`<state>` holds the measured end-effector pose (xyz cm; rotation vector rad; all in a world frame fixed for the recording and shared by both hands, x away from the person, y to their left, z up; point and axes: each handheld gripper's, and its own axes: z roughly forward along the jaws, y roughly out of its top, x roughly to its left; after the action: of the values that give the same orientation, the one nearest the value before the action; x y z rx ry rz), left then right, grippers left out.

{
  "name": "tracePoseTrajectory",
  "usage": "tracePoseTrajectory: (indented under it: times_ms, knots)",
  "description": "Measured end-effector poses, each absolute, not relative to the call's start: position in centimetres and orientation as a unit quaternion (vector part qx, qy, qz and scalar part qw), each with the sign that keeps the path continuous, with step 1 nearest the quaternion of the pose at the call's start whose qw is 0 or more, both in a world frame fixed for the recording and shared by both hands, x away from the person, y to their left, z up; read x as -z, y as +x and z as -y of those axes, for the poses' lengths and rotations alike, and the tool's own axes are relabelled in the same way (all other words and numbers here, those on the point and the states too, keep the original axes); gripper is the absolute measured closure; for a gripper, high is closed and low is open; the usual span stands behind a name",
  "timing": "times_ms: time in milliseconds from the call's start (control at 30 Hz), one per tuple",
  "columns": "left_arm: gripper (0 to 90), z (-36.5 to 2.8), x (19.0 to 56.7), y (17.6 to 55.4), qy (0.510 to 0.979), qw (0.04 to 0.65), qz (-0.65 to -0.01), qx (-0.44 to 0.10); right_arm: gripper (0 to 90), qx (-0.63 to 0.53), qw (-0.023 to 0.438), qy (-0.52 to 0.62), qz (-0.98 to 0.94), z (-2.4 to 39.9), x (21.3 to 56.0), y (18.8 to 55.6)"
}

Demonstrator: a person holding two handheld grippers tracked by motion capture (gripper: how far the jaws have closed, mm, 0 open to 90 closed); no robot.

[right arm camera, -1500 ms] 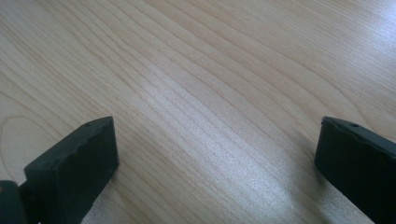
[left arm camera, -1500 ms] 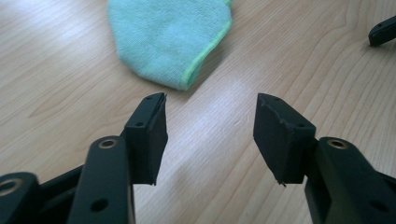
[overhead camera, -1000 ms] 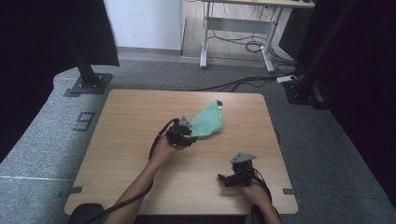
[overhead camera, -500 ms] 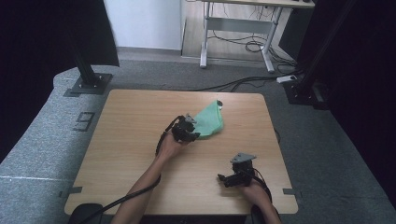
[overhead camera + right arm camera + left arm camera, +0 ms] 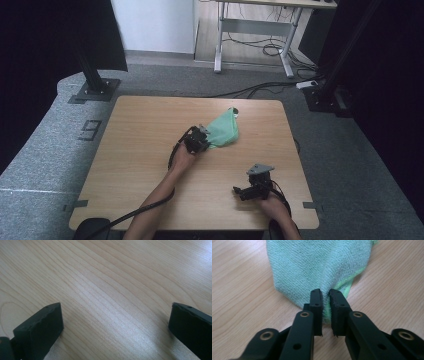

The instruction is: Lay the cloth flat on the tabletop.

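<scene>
Green microfibre cloth [image 5: 223, 132], 1 pc., lies loosely bunched on the wooden tabletop [image 5: 140, 145], right of centre toward the far edge, its near corner pointing at the person. Left tool [image 5: 199, 141] sits at that near corner; in the left gripper view its jaws have just been closing and now pinch the cloth's [image 5: 317, 267] corner fold between the pads, w/ a bright-green hem showing beside one pad. Grip is taken low, at the edge, prob. so the cloth can be lifted or dragged by one corner and opened out w/o bunching further. Right tool [image 5: 250, 191] rests near the front right of the tabletop, well apart from the cloth, jaws wide open over bare wood [image 5: 107, 297], nothing between them; apparently parked clear, ready to take a second corner when needed.
</scene>
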<state>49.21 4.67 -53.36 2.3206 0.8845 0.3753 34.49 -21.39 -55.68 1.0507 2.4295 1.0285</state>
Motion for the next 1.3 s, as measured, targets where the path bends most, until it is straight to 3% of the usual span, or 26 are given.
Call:
tracePoseTrajectory:
  times_ms: [633, 1300]
  knots:
    - [82.7, -7.3, 52.4, 44.7, 0.889, 0.316, -0.309, -0.123, 0.0, -0.357, 0.151, 0.366, -0.846, 21.4, 55.7, 34.5]
    - [82.6, -13.0, 51.4, 39.3, 0.871, 0.359, -0.32, -0.096, 0.0, -0.358, 0.151, 0.366, -0.846, 21.4, 55.7, 34.5]
